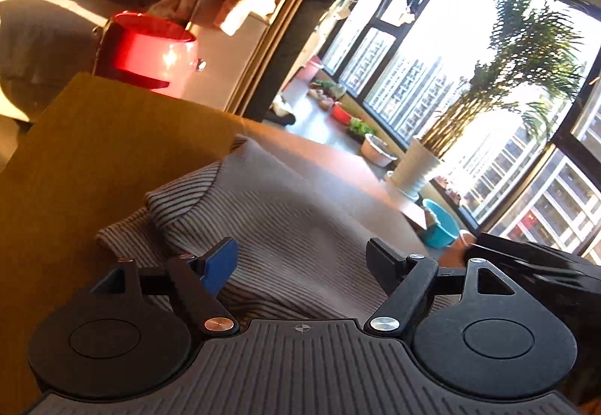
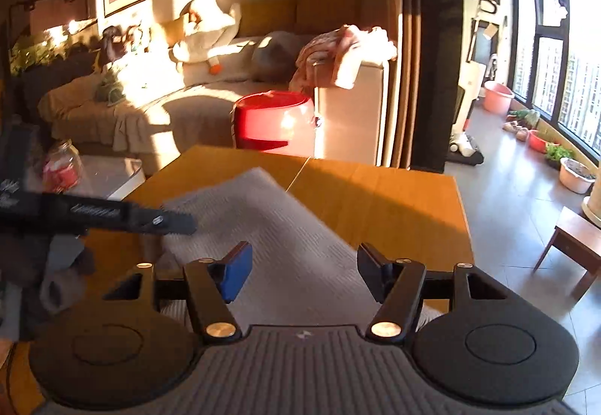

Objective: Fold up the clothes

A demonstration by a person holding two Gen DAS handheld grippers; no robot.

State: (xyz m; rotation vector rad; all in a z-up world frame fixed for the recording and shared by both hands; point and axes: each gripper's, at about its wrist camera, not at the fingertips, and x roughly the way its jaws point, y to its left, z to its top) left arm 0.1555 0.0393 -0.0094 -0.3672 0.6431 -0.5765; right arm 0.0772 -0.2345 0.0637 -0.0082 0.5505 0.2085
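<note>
A grey ribbed garment (image 1: 285, 227) lies on the wooden table (image 1: 97, 137), its cuff or collar end folded at the left. My left gripper (image 1: 302, 263) is open just above it, with nothing between the fingers. In the right wrist view the same garment (image 2: 285, 242) stretches across the table (image 2: 394, 204). My right gripper (image 2: 304, 270) is open over its near part and holds nothing. The left gripper also shows in the right wrist view (image 2: 165, 221), at the left, over the garment's edge. The right gripper's body shows at the right edge of the left wrist view (image 1: 533, 264).
A red stool (image 2: 274, 122) stands beyond the table's far edge, next to a sofa (image 2: 157, 95) with pink clothes (image 2: 338, 54) on its armrest. A glass jar (image 2: 64, 167) stands at the left. Basins and plants line the window at the right. A small wooden stool (image 2: 574, 246) stands right.
</note>
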